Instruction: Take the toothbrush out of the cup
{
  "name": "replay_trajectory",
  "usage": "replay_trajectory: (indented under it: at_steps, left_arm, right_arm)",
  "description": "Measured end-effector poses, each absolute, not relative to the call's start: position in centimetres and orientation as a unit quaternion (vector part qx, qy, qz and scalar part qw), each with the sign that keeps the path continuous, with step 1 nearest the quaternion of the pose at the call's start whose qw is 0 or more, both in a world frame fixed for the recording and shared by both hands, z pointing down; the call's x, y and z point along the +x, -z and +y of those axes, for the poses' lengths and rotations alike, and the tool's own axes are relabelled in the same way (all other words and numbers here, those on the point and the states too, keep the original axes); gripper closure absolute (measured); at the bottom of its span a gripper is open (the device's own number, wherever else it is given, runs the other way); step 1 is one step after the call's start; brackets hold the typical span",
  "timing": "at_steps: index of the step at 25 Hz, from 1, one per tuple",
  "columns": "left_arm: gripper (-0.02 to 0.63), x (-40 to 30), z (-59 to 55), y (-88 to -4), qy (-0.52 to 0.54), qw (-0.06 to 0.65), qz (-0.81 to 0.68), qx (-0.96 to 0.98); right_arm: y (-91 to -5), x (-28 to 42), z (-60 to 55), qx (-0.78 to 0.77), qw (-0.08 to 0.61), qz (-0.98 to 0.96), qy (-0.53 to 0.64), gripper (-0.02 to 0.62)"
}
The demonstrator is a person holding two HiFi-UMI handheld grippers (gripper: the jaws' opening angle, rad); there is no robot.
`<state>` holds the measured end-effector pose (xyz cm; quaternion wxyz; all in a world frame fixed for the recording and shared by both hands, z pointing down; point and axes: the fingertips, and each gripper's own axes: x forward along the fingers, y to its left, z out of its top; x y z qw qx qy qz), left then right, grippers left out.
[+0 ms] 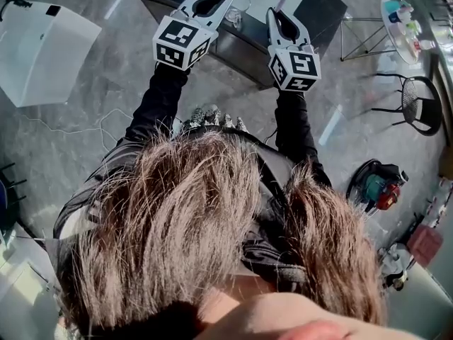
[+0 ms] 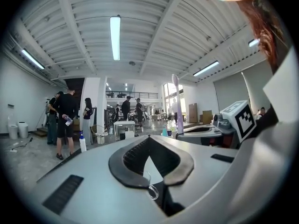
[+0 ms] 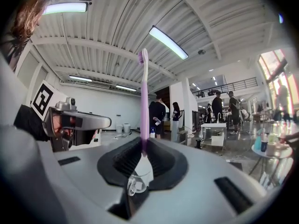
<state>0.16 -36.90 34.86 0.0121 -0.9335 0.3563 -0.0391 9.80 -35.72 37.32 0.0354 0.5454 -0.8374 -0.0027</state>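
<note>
Notes on this one, lol: found the slim lilac plastic toothbrush (image 3: 144, 101) standing bolt upright in the right gripper (image 3: 143, 146), bristle head way up against the white ribbed ceiling. Had it pinched low on the handle between the black ribbed pads (image 3: 126, 157), jaws only a sliver apart, just the handle's width. Couldn't see the bottom end past the pads, so couldn't say for sure about it being fully clear of the small clear glass cup with a handle (image 3: 136, 182), sitting right underneath in the gap between the jaws. Saw the left gripper (image 2: 150, 141) closed right down, pads meeting at the tips, nothing lilac in there, only a clear glass rim and handle peeking through low in the gap. Honestly couldn't call it either way: biting on the glass or just sitting over it. From the head view, caught both grippers side by side, pointing away from the body over a dark tabletop (image 1: 322, 9), glass between their tips, black-and-white marker cubes (image 1: 182, 42) facing up. Also spotted a few people (image 3: 161, 115) standing about in the background hall, well apart from the grippers.
</note>
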Motion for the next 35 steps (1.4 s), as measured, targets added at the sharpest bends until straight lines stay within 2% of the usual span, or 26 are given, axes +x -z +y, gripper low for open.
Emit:
replay_trajectory:
  at_steps: [13, 24, 35]
  left_arm:
    - [0.598, -0.2, -35.9, -37.0, 0.041, 0.002, 0.398, -0.917]
    - [0.598, 0.2, -34.6, -37.3, 0.002, -0.026, 0.428, -0.903]
    - [0.598, -0.2, -34.7, -37.0, 0.014, -0.002, 0.452, -0.892]
  right_arm:
    - [-36.9, 11.0, -33.8, 0.543, 0.022, -0.839, -0.003, 0.551]
    - [-36.8, 11.3, -33.1, 0.535, 0.018, -0.845, -0.001, 0.552]
    - [-35.6, 11.2, -32.6, 0.536, 0.009, -0.844, 0.010, 0.554]
